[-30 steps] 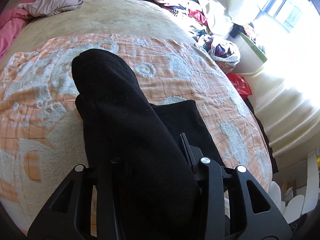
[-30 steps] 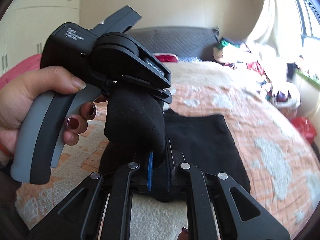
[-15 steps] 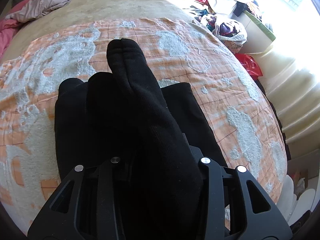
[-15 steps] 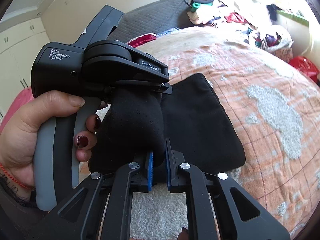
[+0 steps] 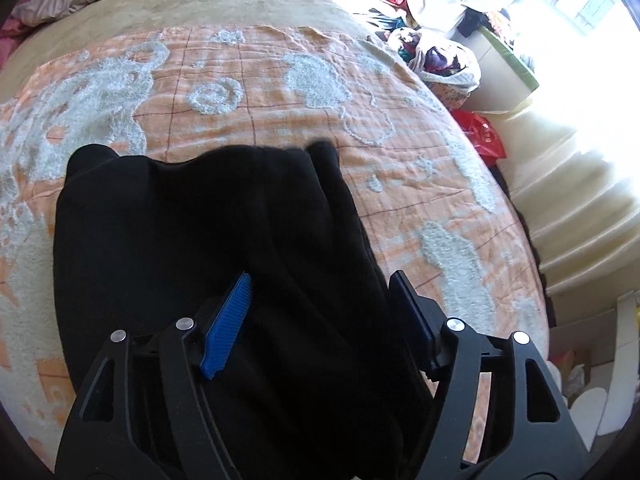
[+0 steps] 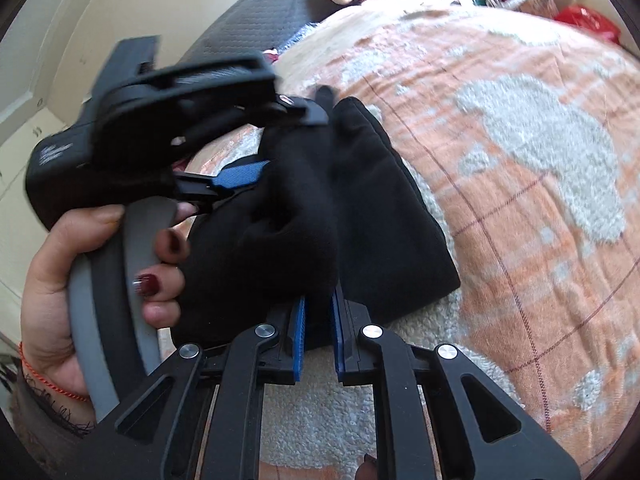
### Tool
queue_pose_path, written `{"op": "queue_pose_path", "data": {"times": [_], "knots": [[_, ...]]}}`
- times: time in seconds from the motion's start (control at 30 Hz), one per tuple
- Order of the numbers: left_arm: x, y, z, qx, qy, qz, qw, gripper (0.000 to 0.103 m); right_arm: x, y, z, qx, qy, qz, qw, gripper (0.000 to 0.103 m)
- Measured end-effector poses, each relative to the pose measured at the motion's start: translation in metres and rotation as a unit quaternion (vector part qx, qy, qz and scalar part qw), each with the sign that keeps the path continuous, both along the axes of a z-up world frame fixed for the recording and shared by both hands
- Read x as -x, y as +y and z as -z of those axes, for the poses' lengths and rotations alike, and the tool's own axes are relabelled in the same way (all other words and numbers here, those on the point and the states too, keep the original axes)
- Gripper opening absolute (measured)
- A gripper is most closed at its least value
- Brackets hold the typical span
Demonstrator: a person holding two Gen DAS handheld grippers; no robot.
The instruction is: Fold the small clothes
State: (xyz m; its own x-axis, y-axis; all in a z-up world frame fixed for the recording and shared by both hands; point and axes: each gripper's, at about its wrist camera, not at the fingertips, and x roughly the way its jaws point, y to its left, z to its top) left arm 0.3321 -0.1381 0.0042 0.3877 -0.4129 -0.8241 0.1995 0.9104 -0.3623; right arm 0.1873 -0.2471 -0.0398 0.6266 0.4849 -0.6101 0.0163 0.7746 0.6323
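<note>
Spread over an orange-and-white quilted bedspread [image 5: 256,92], the black fleece garment [image 5: 208,240] is lying half folded; the right gripper [image 6: 318,334] is pinching its near edge, apparently to anchor it, while the left gripper [image 5: 320,304] is gaping wide above it.

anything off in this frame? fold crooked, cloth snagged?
Nothing damaged or snagged. The black garment lies bunched and rumpled on the blanket, its far edge wavy, not square. The left gripper is open around it; the right gripper pinches a fold.
</note>
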Motion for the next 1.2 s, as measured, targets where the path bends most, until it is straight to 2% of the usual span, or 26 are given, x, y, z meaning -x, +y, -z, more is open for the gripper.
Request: {"op": "queue_pose_path", "data": {"times": [0.2,0.33,0.37,0.43,0.67,0.83,1.2], "knots": [[0.025,0.030,-0.026,0.019,-0.056,-0.022,0.9980,0.062,-0.003,-0.019,0.009,-0.084,0.035,-0.002,0.996,0.018],[0.051,0.064,-0.035,-0.007,-0.101,-0.051,0.9936,0.063,-0.008,-0.033,0.001,-0.098,0.023,-0.012,0.995,0.037],[0.058,0.074,-0.032,-0.019,-0.107,-0.061,0.9922,0.063,-0.009,-0.036,-0.001,-0.099,0.017,-0.016,0.995,0.049],[0.069,0.089,-0.023,-0.034,-0.104,-0.072,0.9913,0.063,-0.019,-0.041,-0.009,-0.094,0.008,-0.036,0.995,0.058],[0.089,0.104,0.008,-0.022,-0.074,-0.069,0.9946,0.064,-0.059,-0.038,-0.016,-0.054,0.020,-0.073,0.996,0.059],[0.092,0.102,0.010,-0.016,-0.073,-0.063,0.9952,0.064,-0.074,-0.036,-0.008,-0.060,0.038,-0.098,0.993,0.059],[0.095,0.091,0.009,-0.034,-0.086,-0.055,0.9942,0.064,-0.115,-0.032,-0.001,-0.061,0.038,-0.149,0.986,0.057]]}}
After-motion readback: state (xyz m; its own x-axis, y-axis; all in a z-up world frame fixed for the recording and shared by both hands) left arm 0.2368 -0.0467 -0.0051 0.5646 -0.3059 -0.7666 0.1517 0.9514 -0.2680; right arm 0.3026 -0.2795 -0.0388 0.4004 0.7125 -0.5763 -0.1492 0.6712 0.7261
